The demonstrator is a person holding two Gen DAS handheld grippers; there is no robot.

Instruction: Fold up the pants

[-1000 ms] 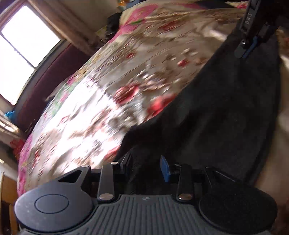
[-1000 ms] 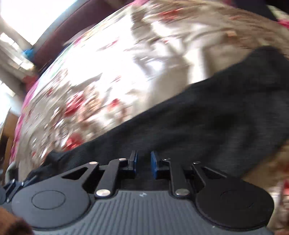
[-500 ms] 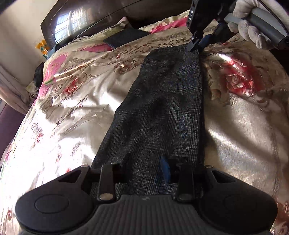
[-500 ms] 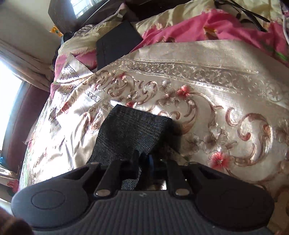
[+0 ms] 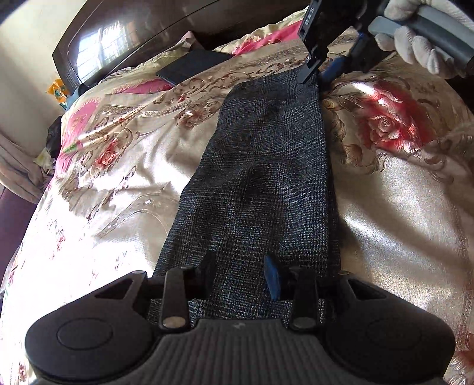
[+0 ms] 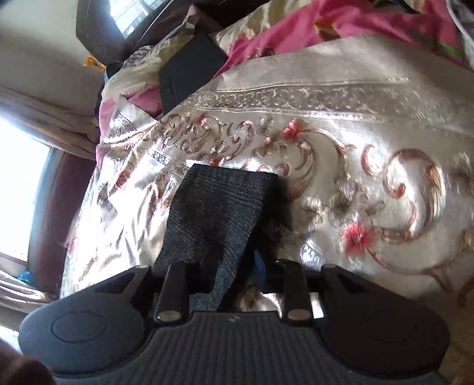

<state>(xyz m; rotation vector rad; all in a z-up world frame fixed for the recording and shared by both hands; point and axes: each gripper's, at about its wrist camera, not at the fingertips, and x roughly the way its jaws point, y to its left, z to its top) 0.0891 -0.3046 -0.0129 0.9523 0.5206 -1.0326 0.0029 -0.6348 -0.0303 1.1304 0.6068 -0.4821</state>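
Note:
Dark grey checked pants (image 5: 266, 165) lie stretched in a long strip on the floral bedspread (image 5: 118, 183). My left gripper (image 5: 241, 274) is at their near end, its jaws apart with the cloth lying between and under them. My right gripper (image 5: 318, 75) is at the far end of the strip, at its right corner. In the right wrist view the pants (image 6: 219, 207) run forward from my right gripper (image 6: 234, 266), whose jaws have cloth between them. Whether they pinch it is hard to see.
A dark flat rectangular object (image 5: 192, 66) lies near the dark wooden headboard (image 5: 133, 38); it also shows in the right wrist view (image 6: 189, 71). Pink pillows (image 6: 326, 26) lie behind it. A window (image 6: 17, 189) is at the left. A gloved hand (image 5: 414, 50) holds the right gripper.
Both grippers swung from the bed's side to along the bed, and the pants now lie stretched flat. In the last half second the right gripper's jaws have parted a little.

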